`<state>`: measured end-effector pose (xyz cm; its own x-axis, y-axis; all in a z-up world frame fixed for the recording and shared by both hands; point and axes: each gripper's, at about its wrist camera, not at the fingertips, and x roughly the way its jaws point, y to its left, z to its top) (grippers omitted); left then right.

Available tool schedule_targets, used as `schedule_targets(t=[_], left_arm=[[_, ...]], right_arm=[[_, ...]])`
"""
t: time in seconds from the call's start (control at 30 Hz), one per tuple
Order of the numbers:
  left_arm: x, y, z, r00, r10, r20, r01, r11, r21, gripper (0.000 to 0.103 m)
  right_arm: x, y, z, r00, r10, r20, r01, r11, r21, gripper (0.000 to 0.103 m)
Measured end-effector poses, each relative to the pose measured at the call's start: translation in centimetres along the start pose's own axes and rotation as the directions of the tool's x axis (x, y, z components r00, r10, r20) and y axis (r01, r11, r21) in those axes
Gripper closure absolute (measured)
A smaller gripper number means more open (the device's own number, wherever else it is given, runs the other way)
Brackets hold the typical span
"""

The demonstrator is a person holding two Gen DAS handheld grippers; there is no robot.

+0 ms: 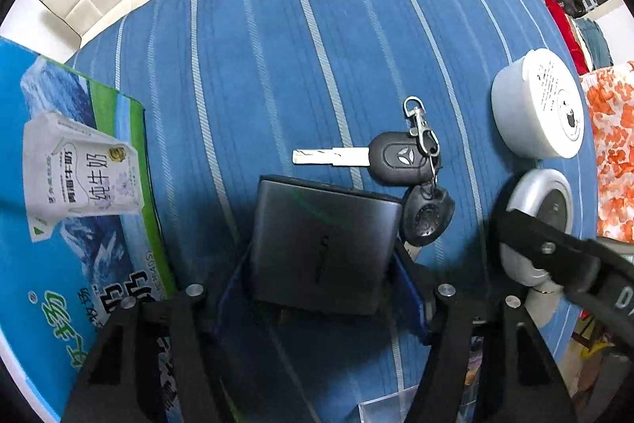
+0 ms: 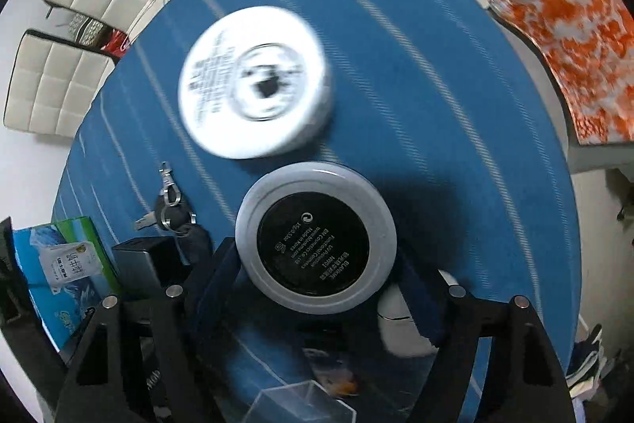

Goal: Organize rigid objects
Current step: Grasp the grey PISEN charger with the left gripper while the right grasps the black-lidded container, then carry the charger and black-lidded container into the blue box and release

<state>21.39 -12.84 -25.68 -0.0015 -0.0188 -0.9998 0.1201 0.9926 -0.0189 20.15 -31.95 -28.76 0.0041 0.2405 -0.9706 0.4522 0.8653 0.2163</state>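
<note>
- Left wrist view: the left tongs are clamped on a flat dark grey box, one blue-padded finger on each of its side edges; its long axis runs away from the camera, far edge tilted a little to the right.
- Just beyond the box's far right corner lies a key bunch on the blue striped cloth; the silver blade points left, the black head right, and a round black fob lies below the head, beside the box corner.
- Right wrist view: the right tongs grip a round silver compact at its left and right rim, held flat side up with the black label facing the camera.
- Beyond the compact, apart from it, a white round jar lies on the cloth, motion-blurred here; in the left view it sits tilted, its labelled face turned to the right.
- A blue-and-green milk carton box stands at the left edge of the cloth.
- White padded chairs stand past the table's far edge, and an orange-patterned fabric lies to the right.
</note>
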Motion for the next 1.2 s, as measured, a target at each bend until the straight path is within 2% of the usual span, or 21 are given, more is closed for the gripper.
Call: schedule_targets(t=[0.13, 0.23, 0.27, 0.4, 0.73, 0.9, 1.07, 1.2], left_arm=[[0.5, -1.0, 0.4, 1.0, 0.01, 0.005, -0.01, 1.0, 0.001, 0.038], [0.6, -1.4, 0.3, 1.0, 0.013, 0.02, -0.013, 1.0, 0.012, 0.039], [0.5, -1.4, 0.2, 1.0, 0.013, 0.027, -0.014, 1.0, 0.013, 0.043], [0.1, -2.4, -0.2, 0.999, 0.02, 0.038, -0.021, 0.999, 0.025, 0.046], [-3.9, -3.1, -2.3, 0.995, -0.037, 0.088, 0.034, 0.998, 0.043, 0.047], [-6.5, -2.5, -3.5, 0.988, -0.088, 0.131, 0.084, 0.996, 0.038, 0.047], [-10.7, -1.8, -5.0, 0.969, -0.153, 0.193, 0.143, 0.988, 0.062, 0.047], [-14.8, -0.1, -6.3, 0.941, -0.214, 0.263, 0.202, 0.977, 0.073, 0.047]], right_arm=[[0.6, 0.2, 0.0, 1.0, -0.016, 0.001, 0.016, 1.0, -0.007, 0.021], [0.1, 0.0, -0.1, 0.995, -0.101, 0.029, 0.102, 0.994, -0.039, 0.023], [0.3, 0.5, -0.2, 0.99, -0.134, 0.043, 0.137, 0.989, -0.052, 0.024], [0.3, 1.3, -0.7, 0.984, -0.172, 0.049, 0.176, 0.981, -0.084, 0.026], [-4.5, -0.2, -2.9, 0.982, -0.147, 0.119, 0.16, 0.981, -0.109, 0.026], [-7.6, -0.7, -4.8, 0.982, -0.116, 0.148, 0.135, 0.984, -0.12, 0.026], [-10.8, -1.0, -7.3, 0.978, -0.085, 0.188, 0.115, 0.981, -0.154, 0.026], [-13.5, 0.5, -10.5, 0.976, -0.026, 0.217, 0.07, 0.978, -0.196, 0.026]])
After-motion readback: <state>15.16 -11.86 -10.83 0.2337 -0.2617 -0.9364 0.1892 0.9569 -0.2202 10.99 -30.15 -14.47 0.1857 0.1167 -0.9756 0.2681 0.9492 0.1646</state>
